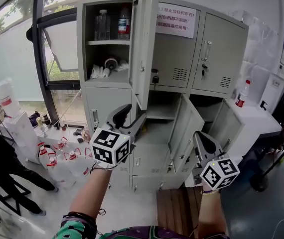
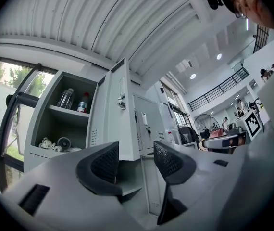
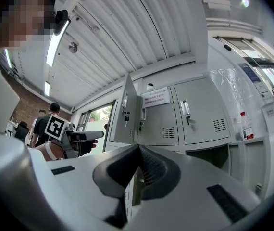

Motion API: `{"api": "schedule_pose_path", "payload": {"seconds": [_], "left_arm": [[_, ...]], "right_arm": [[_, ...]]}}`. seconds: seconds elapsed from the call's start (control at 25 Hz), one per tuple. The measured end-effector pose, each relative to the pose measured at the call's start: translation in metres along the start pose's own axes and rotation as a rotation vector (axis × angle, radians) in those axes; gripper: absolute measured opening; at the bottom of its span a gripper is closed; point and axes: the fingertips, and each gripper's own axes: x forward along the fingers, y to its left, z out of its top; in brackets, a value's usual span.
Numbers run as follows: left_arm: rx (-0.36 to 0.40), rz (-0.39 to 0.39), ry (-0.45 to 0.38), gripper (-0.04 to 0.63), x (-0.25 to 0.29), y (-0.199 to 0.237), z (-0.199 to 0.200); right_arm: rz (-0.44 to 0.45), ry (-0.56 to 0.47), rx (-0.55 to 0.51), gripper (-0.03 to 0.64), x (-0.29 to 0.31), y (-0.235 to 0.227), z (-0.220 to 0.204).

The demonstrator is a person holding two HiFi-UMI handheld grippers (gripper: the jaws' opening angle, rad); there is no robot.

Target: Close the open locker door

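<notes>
Before the grey lockers (image 1: 182,59), we hold our left gripper (image 1: 132,114), jaws apart and empty, below the open upper door (image 1: 144,44); our right gripper (image 1: 199,136) is clenched on nothing.

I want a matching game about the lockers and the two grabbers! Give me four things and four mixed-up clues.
Things:
1. left gripper
2. right gripper
3. top-left locker door
4. paper notice

Clues:
A. white with red writing
B. jaws together
C. swung open
D. jaws apart, nothing between them

Pairs: 1-D, 2-B, 3-C, 4-A
</notes>
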Motion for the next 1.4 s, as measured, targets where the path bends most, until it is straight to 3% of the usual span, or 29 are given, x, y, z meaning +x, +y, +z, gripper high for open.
{"api": "schedule_pose_path", "payload": {"seconds": [0.68, 0.8, 1.08, 1.2, 1.4], "left_arm": [[0.060, 0.051, 0.056, 0.229, 0.052, 0.006, -0.008], [0.043, 0.062, 0.058, 0.229, 0.055, 0.009, -0.007], [0.041, 0.078, 0.065, 0.183, 0.056, 0.009, -0.005], [0.051, 0.085, 0.069, 0.130, 0.056, 0.005, -0.005], [0.040, 0.112, 0.071, 0.127, 0.052, 0.009, -0.005]], "right_arm": [[0.074, -0.005, 0.014, 0.006, 0.000, 0.016, -0.009], [0.077, -0.004, 0.015, 0.006, -0.001, 0.016, -0.010], [0.081, -0.004, 0.024, 0.007, -0.004, 0.015, -0.012], [0.087, -0.005, 0.022, 0.007, -0.004, 0.015, -0.012], [0.095, 0.003, 0.037, 0.006, -0.008, 0.013, -0.014]]}}
